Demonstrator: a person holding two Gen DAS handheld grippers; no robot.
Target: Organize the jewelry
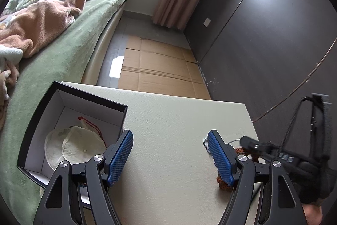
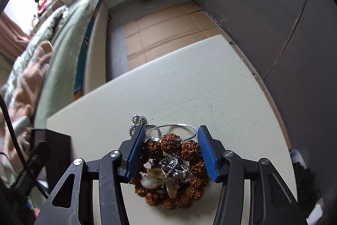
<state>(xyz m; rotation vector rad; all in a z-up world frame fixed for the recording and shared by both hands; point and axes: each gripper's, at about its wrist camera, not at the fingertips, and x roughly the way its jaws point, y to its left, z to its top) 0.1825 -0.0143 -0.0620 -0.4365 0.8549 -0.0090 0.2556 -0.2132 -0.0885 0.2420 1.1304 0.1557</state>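
Note:
A heap of jewelry lies on the cream table (image 2: 189, 85): a brown bead bracelet (image 2: 189, 149), a thin silver bangle (image 2: 179, 125), a silver chain (image 2: 138, 119) and small pale trinkets (image 2: 160, 178). My right gripper (image 2: 171, 131) is open, its blue pads on either side of the heap. My left gripper (image 1: 170, 136) is open and empty above the table, between the heap's chain (image 1: 205, 143) on its right and a black open box (image 1: 69, 134) on its left. The box holds a white cloth pouch (image 1: 71, 149) with a red cord. The right gripper also shows in the left wrist view (image 1: 252, 143).
A green-covered bed (image 1: 69, 41) with blankets runs along the table's left side. Flattened cardboard (image 1: 160, 64) lies on the floor beyond the far table edge. A dark wardrobe wall (image 1: 263, 35) stands on the right.

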